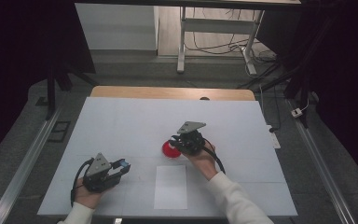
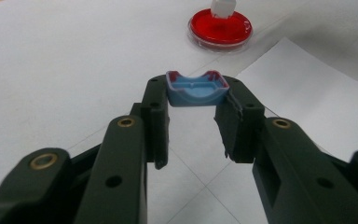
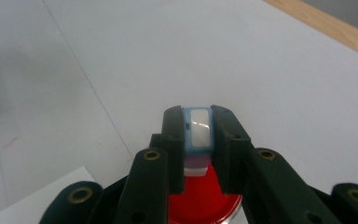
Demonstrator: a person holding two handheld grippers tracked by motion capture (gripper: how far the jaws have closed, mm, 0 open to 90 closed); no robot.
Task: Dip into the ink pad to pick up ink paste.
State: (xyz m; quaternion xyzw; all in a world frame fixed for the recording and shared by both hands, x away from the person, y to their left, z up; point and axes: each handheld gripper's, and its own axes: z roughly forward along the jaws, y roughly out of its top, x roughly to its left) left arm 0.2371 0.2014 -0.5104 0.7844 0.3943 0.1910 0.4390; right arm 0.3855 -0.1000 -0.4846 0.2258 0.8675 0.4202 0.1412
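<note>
blue stamp (image 3: 199, 133) stands upright over red dish (image 3: 204, 205) in right gripper (image 3: 199, 140).

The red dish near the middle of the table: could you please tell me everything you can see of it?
The red dish is a shallow, round, clear-walled plastic dish, like a petri dish, filled with a glossy red layer. It lies flat on the white table, just beyond the far edge of a white paper sheet. The right tongs hang over it, shut on a blue-and-white stamp whose pale lower end reaches the red surface.
</note>
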